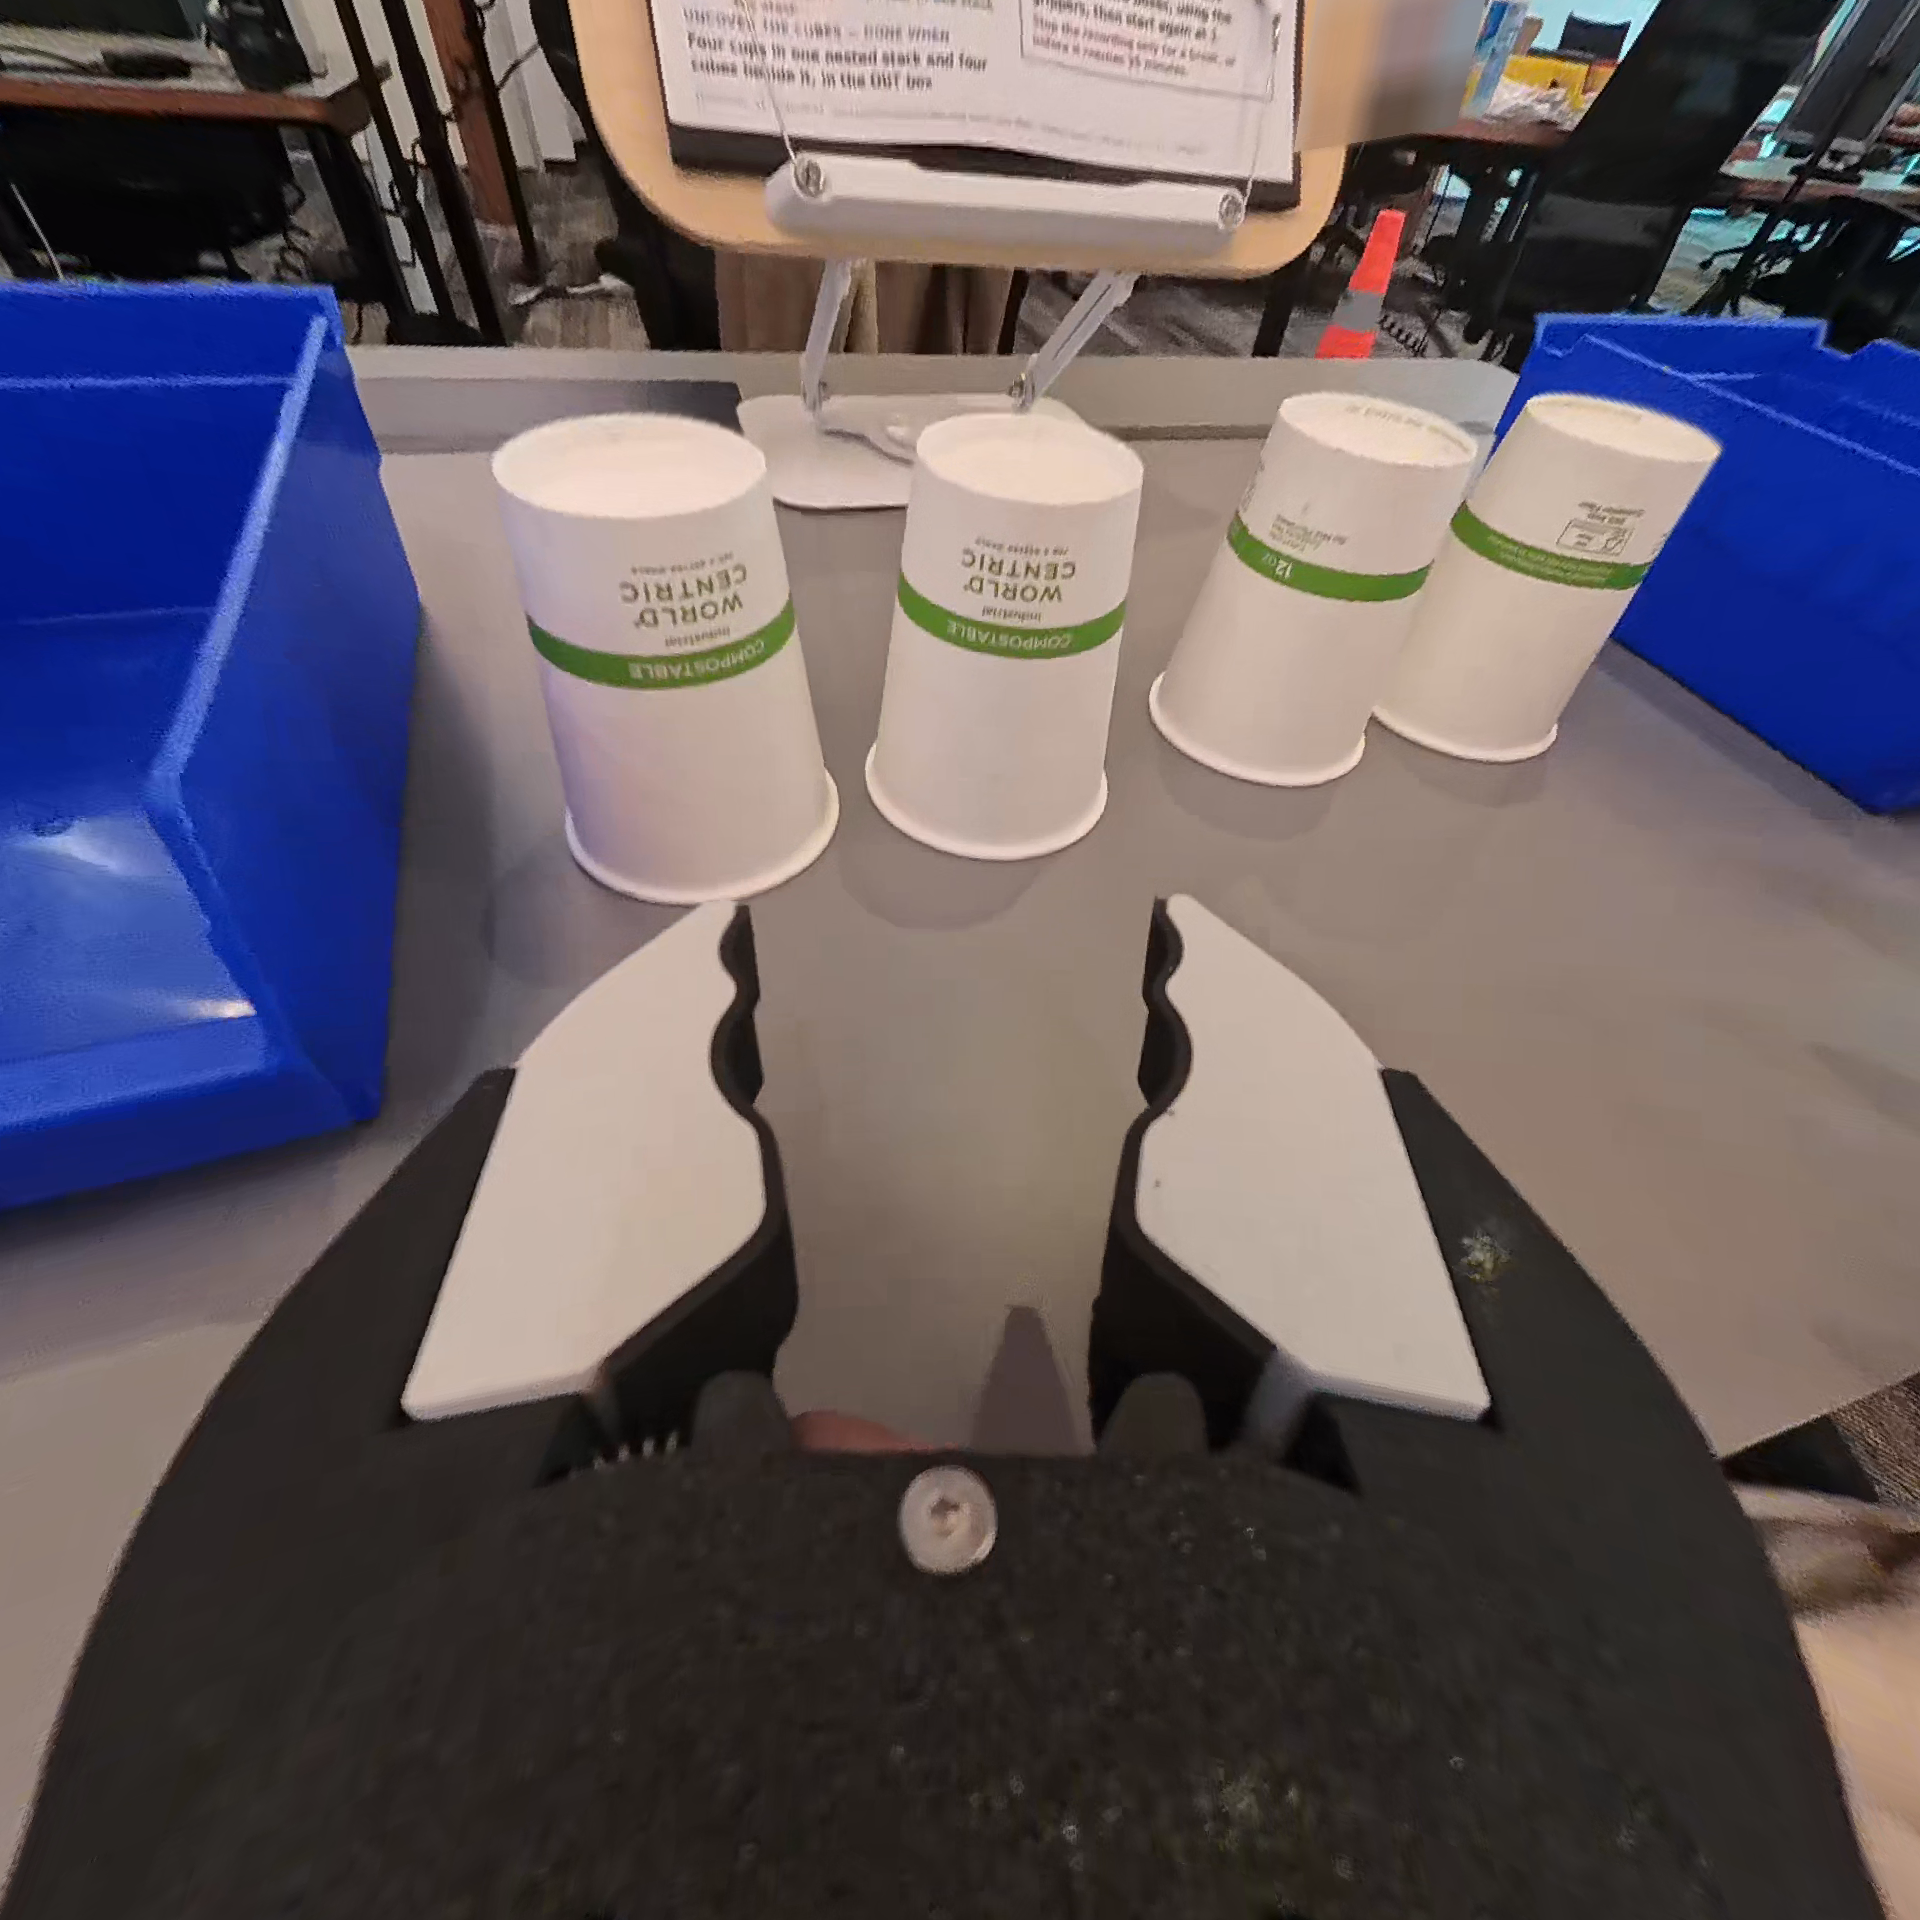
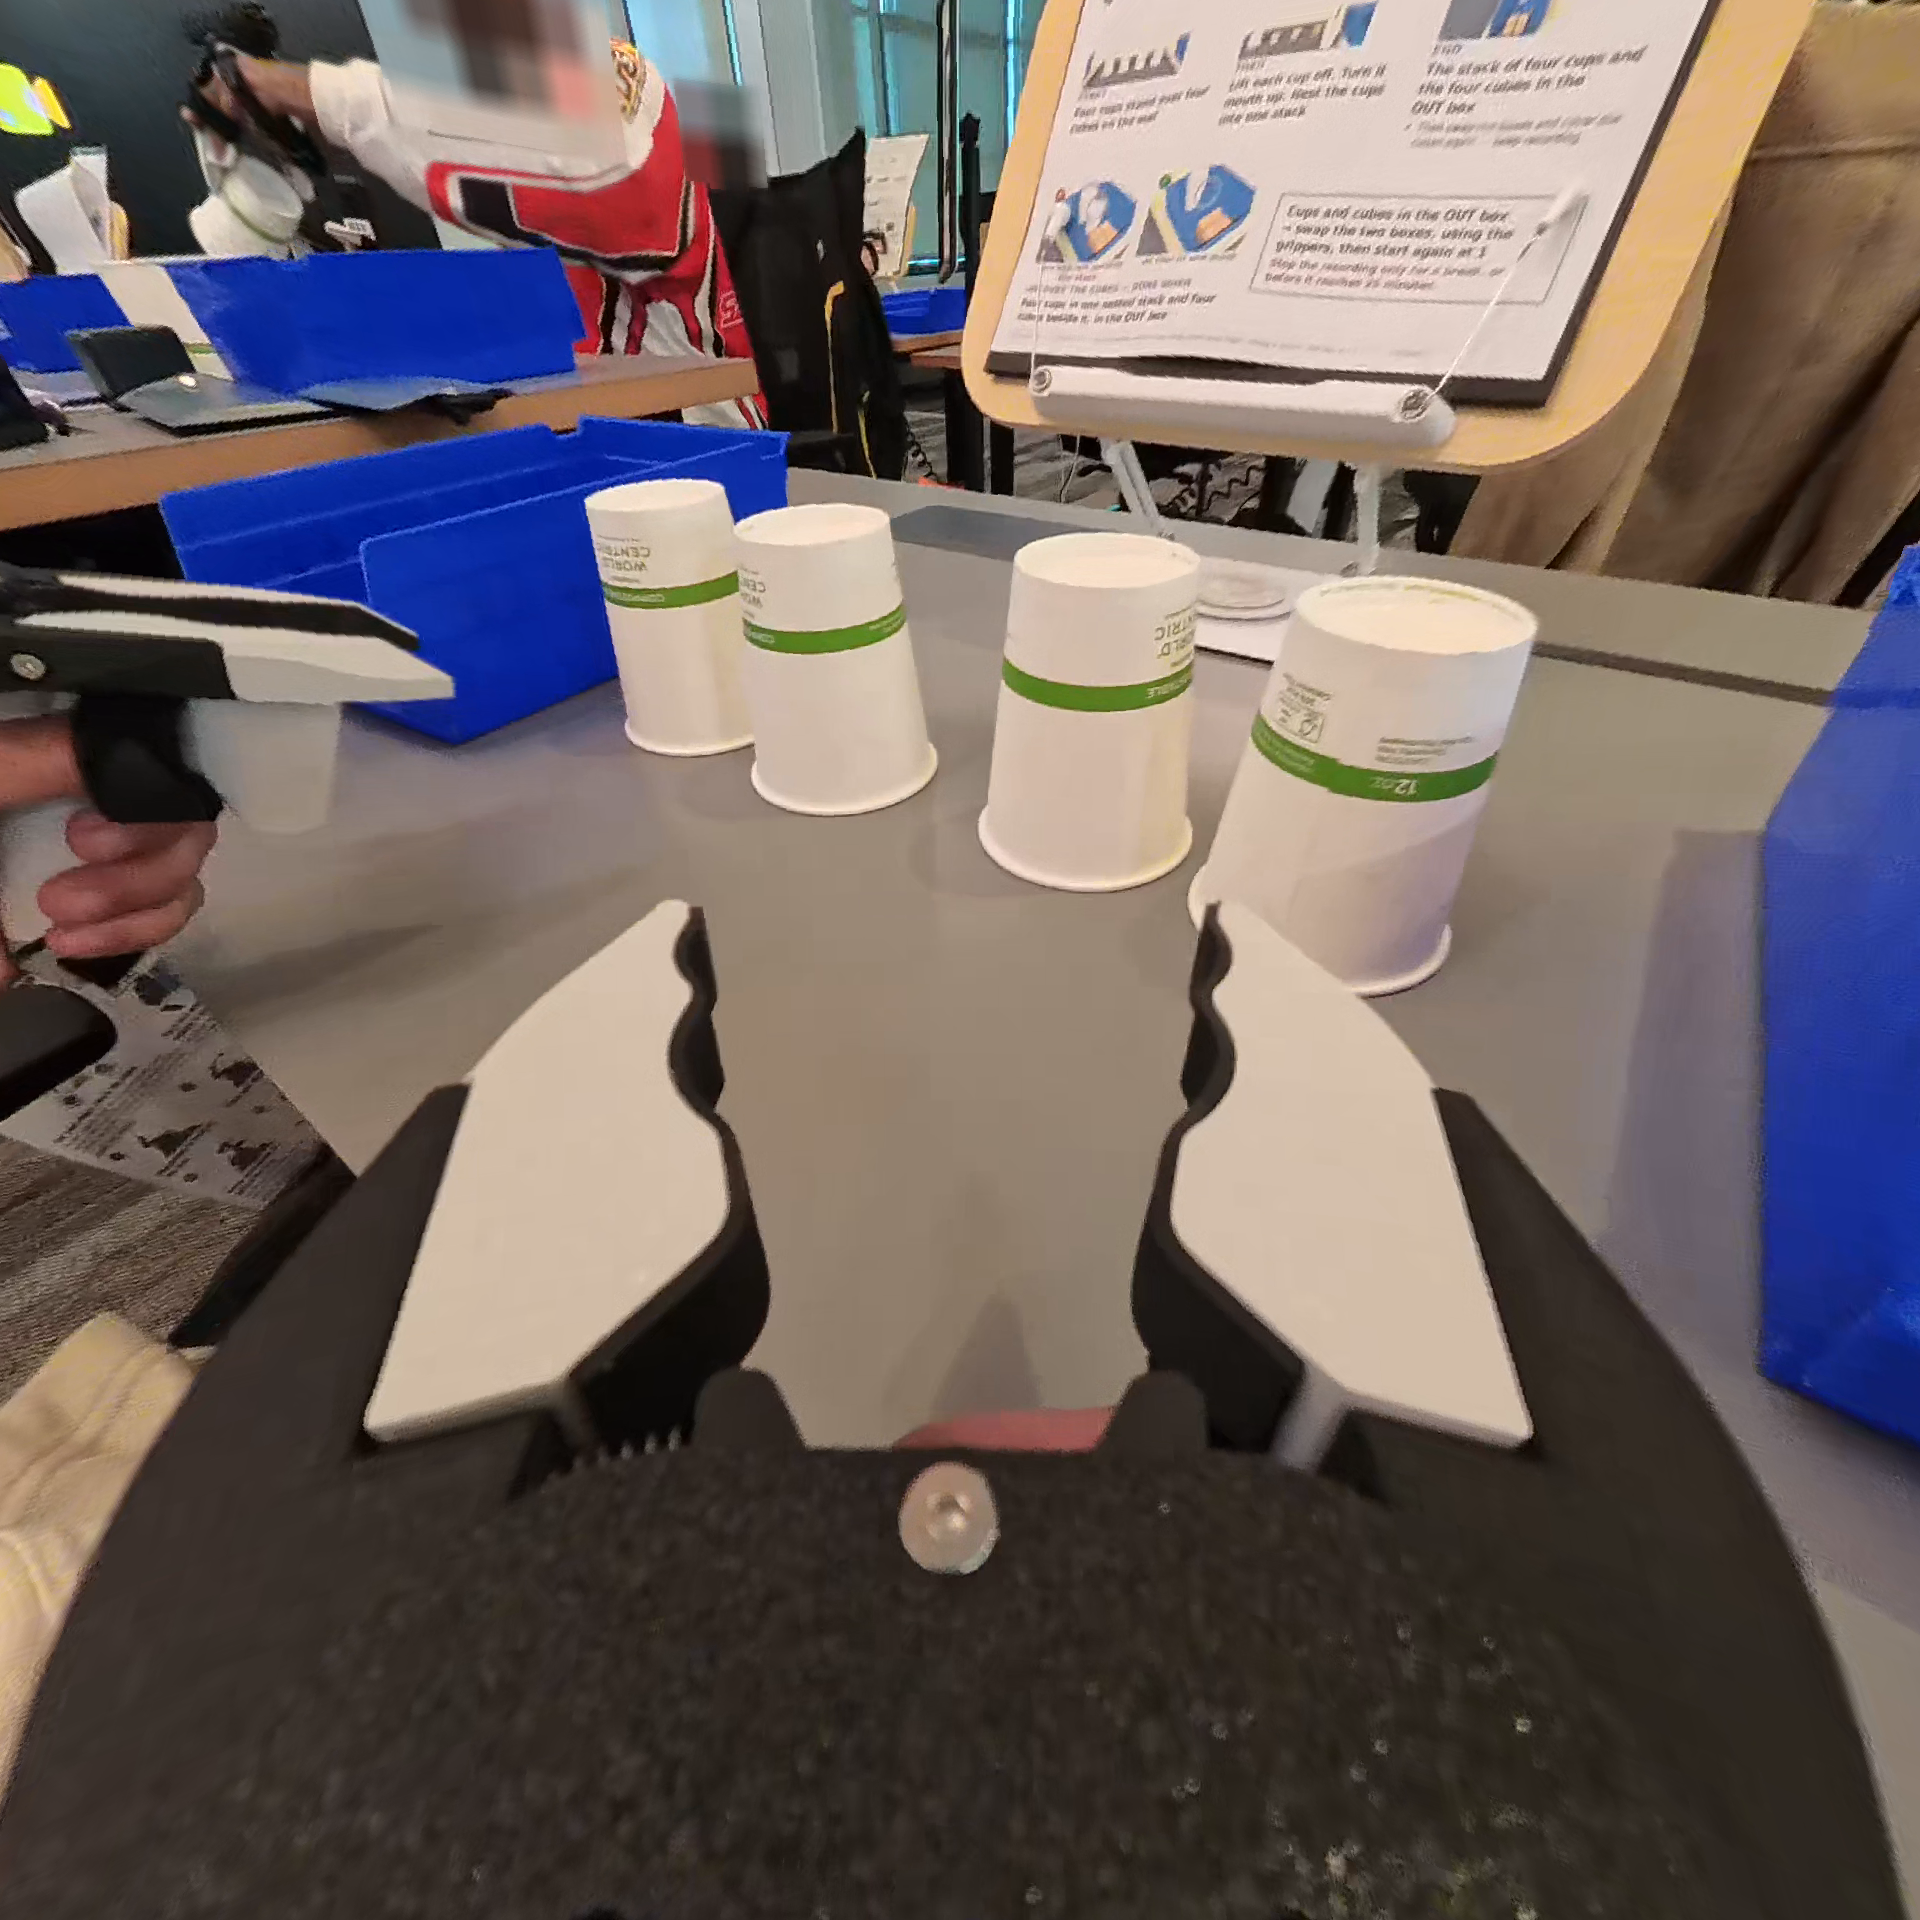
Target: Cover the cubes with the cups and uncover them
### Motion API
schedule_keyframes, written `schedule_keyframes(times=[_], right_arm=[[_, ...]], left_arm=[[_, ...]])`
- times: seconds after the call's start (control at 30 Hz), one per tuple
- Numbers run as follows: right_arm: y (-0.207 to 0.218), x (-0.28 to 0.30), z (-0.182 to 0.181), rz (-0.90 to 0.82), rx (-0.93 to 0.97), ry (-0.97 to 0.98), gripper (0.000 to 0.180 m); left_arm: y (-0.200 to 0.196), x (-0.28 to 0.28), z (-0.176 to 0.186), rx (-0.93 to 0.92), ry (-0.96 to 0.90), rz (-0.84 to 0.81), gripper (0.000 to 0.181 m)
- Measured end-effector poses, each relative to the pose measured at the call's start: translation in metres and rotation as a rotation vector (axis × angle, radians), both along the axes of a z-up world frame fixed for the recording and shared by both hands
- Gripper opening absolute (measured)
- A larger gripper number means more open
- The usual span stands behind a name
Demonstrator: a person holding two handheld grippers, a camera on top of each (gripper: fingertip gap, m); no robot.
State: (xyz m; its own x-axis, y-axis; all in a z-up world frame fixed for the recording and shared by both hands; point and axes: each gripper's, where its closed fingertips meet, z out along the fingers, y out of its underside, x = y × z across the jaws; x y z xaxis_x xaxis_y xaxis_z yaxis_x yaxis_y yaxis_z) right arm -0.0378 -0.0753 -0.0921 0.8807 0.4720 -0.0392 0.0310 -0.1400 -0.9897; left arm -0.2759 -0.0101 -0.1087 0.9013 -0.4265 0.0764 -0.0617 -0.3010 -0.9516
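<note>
Four inverted paper cups [image 1: 992,644] — light, thin-walled, crushable; grip mid-wall gently. Left gripper [image 1: 951,914] and right gripper [image 2: 951,920] — both agape, empty.

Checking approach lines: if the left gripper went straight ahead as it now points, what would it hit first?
Probably the second cup from the left, upside down, just ahead of the open left gripper. The leftmost cup sits close beside that line; depth is hard to judge.
</note>
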Motion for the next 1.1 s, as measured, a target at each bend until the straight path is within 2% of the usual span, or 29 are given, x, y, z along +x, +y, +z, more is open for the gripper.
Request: schedule_keyframes(times=[0.17, 0.3, 0.57, 1.1], right_arm=[[-0.004, -0.007, 0.004, 0.063, -0.034, 0.112, 0.085], [0.000, -0.006, -0.003, 0.055, -0.051, 0.093, 0.083], [0.004, -0.009, -0.015, 0.062, -0.086, 0.072, 0.081], [0.006, -0.006, -0.018, 0.056, -0.100, 0.073, 0.079]], left_arm=[[-0.002, 0.005, -0.009, -0.036, -0.003, -0.020, 0.070], [-0.001, 0.007, -0.020, -0.082, 0.008, -0.036, 0.066], [-0.003, 0.011, -0.018, -0.057, 0.052, -0.063, 0.064], [-0.004, 0.013, -0.020, -0.062, 0.077, -0.068, 0.064]])
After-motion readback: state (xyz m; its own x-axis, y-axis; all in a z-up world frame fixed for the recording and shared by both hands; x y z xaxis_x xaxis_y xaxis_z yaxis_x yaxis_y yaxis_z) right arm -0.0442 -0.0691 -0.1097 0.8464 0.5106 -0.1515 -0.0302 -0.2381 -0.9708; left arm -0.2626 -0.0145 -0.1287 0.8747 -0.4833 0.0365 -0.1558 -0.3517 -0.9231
